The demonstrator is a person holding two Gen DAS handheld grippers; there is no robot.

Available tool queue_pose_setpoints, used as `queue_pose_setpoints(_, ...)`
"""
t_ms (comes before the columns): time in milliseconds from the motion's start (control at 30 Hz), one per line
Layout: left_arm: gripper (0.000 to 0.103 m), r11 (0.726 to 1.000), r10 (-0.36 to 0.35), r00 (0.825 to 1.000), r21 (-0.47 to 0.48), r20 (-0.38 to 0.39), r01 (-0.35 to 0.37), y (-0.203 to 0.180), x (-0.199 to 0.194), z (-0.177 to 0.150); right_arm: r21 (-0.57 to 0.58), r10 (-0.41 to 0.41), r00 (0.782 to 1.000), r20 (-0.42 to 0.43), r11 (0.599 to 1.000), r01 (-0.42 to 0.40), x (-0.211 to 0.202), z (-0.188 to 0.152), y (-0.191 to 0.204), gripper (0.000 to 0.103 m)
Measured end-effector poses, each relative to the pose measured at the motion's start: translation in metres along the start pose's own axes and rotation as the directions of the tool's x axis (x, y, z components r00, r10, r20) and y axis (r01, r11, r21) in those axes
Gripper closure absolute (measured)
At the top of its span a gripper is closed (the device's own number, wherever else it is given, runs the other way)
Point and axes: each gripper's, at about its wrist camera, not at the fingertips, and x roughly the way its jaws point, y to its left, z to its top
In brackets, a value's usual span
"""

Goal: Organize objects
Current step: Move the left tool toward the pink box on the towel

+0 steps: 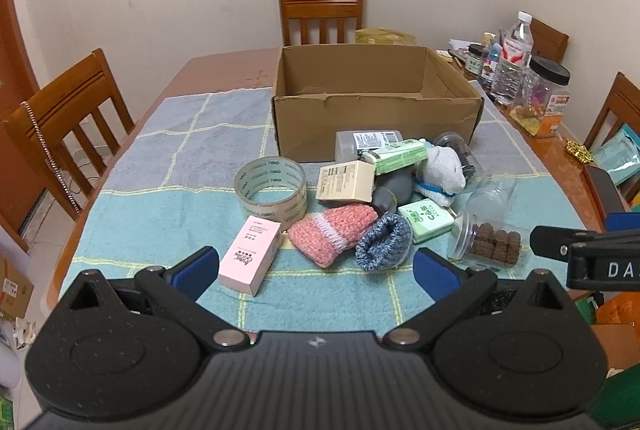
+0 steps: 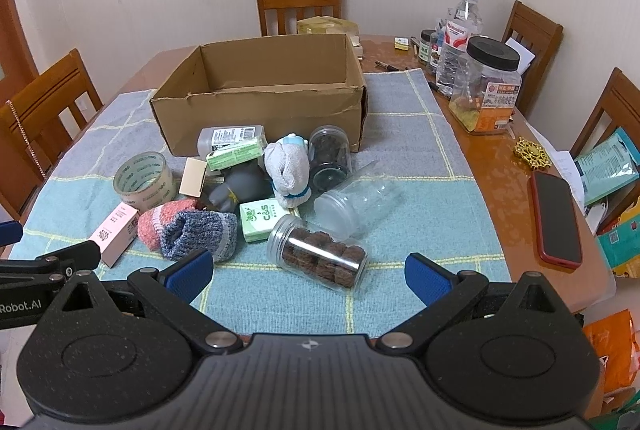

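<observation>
An empty open cardboard box [image 1: 376, 118] [image 2: 260, 118] stands on the checked cloth. In front of it lies a pile: tape roll [image 1: 271, 188] [image 2: 144, 182], pink box [image 1: 250, 260] [image 2: 116, 232], pink sock [image 1: 332, 232], blue sock [image 1: 384, 240] [image 2: 198, 234], green packet [image 1: 428, 220] [image 2: 262, 220], white plush [image 1: 440, 170] [image 2: 290, 168], jar of brown pieces [image 1: 488, 238] [image 2: 320, 256], and an empty clear jar [image 2: 354, 200]. My left gripper [image 1: 316, 270] is open and empty, just short of the pink box and socks. My right gripper [image 2: 310, 276] is open and empty, just short of the brown-piece jar.
Wooden chairs [image 1: 322, 14] [image 2: 44, 110] surround the table. Bottles and a black-lidded jar [image 2: 486, 86] crowd the back right. A red-cased phone [image 2: 556, 218] and a gold ornament [image 2: 532, 152] lie on bare wood at the right edge. Bags sit beyond it.
</observation>
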Motion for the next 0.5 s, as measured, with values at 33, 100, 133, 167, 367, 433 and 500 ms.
queue_pose_setpoints(33, 0.001, 1.000, -0.009, 1.000, -0.001, 0.004, 0.009, 0.001, 0.001, 0.000, 0.003, -0.002, 1.000, 0.000, 1.000, 0.002, 0.001, 0.000, 0.000, 0.000)
queue_pose_setpoints(100, 0.001, 1.000, -0.020, 1.000, 0.002, 0.005, 0.020, 0.002, 0.003, -0.001, 0.006, -0.006, 1.000, 0.000, 1.000, 0.006, 0.003, 0.000, 0.000, 0.000)
queue_pose_setpoints(133, 0.001, 1.000, -0.019, 1.000, 0.009, 0.007, 0.019, 0.003, 0.004, -0.002, 0.010, -0.009, 1.000, -0.001, 1.000, 0.009, 0.004, 0.000, 0.000, 0.000)
queue_pose_setpoints(167, 0.001, 1.000, -0.017, 1.000, 0.017, 0.010, 0.017, 0.003, 0.005, -0.003, 0.016, -0.010, 1.000, -0.003, 1.000, 0.010, 0.005, 0.001, 0.000, 0.000)
queue_pose_setpoints(367, 0.001, 0.999, -0.012, 1.000, 0.032, 0.010, 0.012, 0.009, 0.014, -0.007, 0.035, -0.018, 1.000, -0.015, 0.999, 0.019, 0.012, -0.001, 0.002, 0.000)
queue_pose_setpoints(433, 0.001, 0.999, -0.009, 1.000, 0.037, 0.006, 0.009, 0.011, 0.017, -0.007, 0.040, -0.020, 1.000, -0.016, 0.999, 0.020, 0.014, -0.001, 0.003, 0.000)
queue_pose_setpoints(500, 0.001, 0.999, -0.007, 1.000, 0.046, 0.005, 0.007, 0.014, 0.021, -0.008, 0.045, -0.024, 0.999, -0.021, 0.999, 0.025, 0.016, -0.001, 0.005, 0.000)
